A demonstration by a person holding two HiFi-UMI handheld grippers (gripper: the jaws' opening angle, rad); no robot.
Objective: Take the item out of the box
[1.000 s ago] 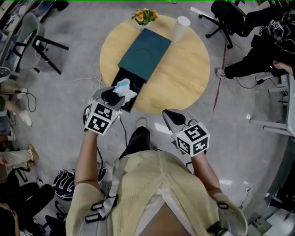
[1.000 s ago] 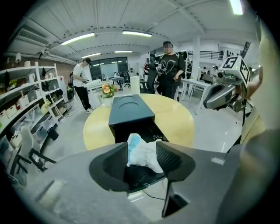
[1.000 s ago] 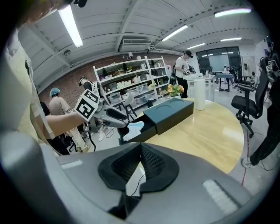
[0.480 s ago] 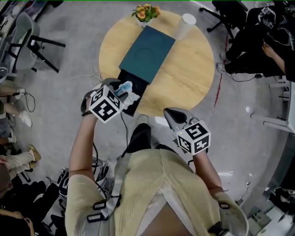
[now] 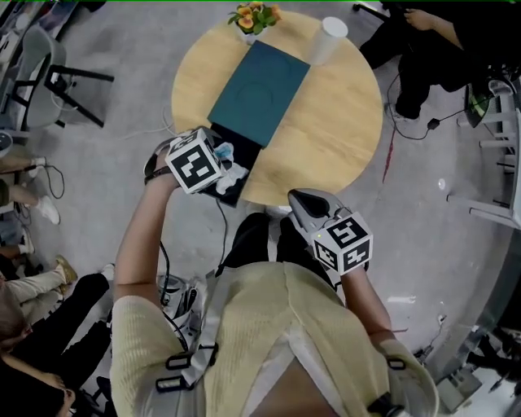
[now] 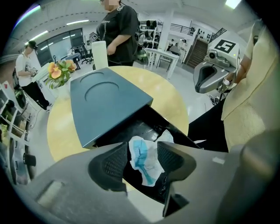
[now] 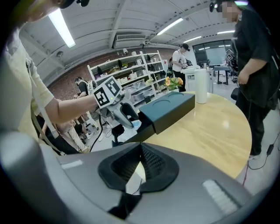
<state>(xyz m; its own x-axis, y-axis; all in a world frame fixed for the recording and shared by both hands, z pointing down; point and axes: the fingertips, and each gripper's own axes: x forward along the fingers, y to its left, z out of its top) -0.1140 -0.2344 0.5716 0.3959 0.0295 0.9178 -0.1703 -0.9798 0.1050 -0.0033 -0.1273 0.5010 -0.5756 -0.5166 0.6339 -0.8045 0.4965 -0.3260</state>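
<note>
We see a round light-wood table on a grey concrete floor. At its far edge stands a small bunch of orange and yellow flowers, with a tall white cylinder upright near it. An office chair with black legs stands off to the left. A thin red line crosses the floor on the right, near a person in black clothes.

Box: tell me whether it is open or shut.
Open: its black drawer sticks out from under the teal cover, showing a crumpled white-and-blue packet.
</note>
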